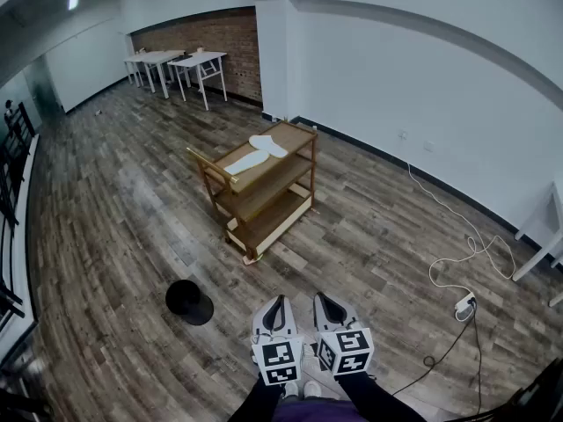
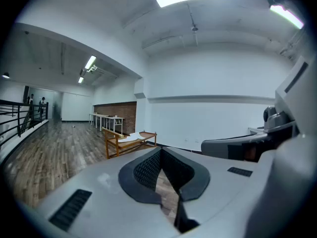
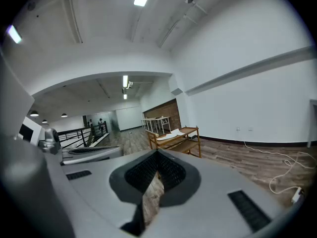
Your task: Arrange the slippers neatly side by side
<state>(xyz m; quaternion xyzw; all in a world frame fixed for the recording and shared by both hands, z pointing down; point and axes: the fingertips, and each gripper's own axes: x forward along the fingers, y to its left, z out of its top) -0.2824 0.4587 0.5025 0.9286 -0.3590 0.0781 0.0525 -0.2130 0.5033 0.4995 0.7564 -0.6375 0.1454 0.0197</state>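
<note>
Two white slippers (image 1: 258,154) lie on the top shelf of a wooden cart (image 1: 281,202) in the middle of the room, one long and angled, the other (image 1: 268,145) across its far end. They also show small and far off in the left gripper view (image 2: 130,138) and the right gripper view (image 3: 172,134). My left gripper (image 1: 275,306) and right gripper (image 1: 327,304) hang side by side low in the head view, well short of the cart. Both are shut with nothing between their pads.
A round black object (image 1: 188,301) lies on the wood floor left of the grippers. White tables (image 1: 197,63) stand by the brick wall at the back. A white cable and power strip (image 1: 464,303) trail on the floor at right. A railing (image 1: 12,183) runs along the left edge.
</note>
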